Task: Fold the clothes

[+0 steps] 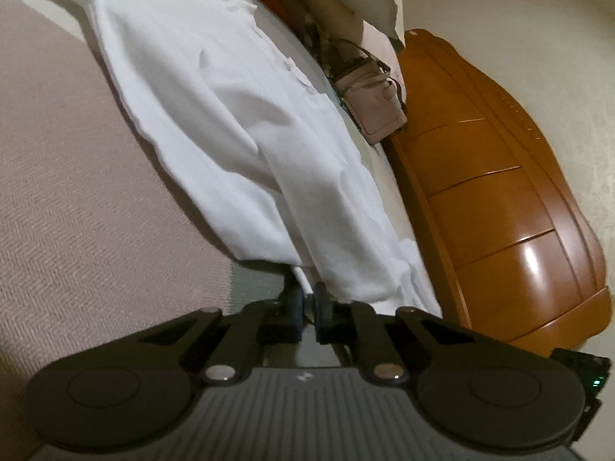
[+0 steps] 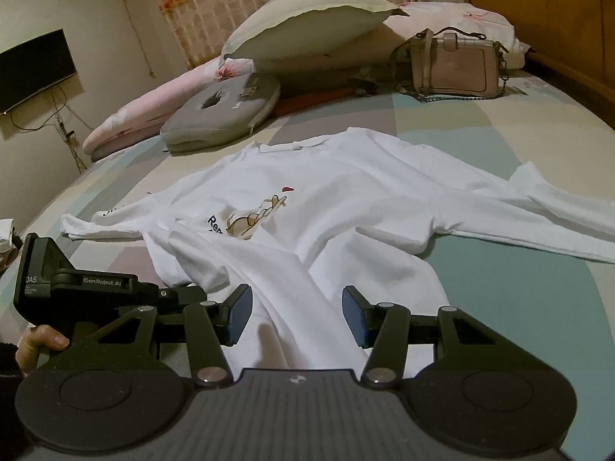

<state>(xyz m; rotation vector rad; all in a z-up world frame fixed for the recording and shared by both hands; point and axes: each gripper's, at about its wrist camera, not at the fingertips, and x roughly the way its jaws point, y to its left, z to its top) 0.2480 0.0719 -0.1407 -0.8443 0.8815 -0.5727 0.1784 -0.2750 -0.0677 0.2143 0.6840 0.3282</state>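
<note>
A white long-sleeved shirt (image 2: 326, 207) with a cartoon print lies spread on the bed, sleeves out to both sides. Its near hem is bunched into a ridge that runs toward me. My right gripper (image 2: 298, 317) is open just above that near fabric, with one blue pad (image 2: 239, 317) on each side of the ridge. In the left wrist view the shirt (image 1: 215, 123) stretches away, and my left gripper (image 1: 307, 303) is shut on a thin white edge of it. The left tool's black body (image 2: 77, 284) shows at the shirt's left corner, held by a hand (image 2: 42, 340).
The bedsheet (image 2: 519, 299) has pastel blocks. At the far end lie a cream pillow (image 2: 307, 27), a grey cushion (image 2: 223, 111) and a pink handbag (image 2: 453, 65). A wooden headboard (image 1: 499, 199) runs along the bed's right side. A screen (image 2: 34, 69) hangs on the left wall.
</note>
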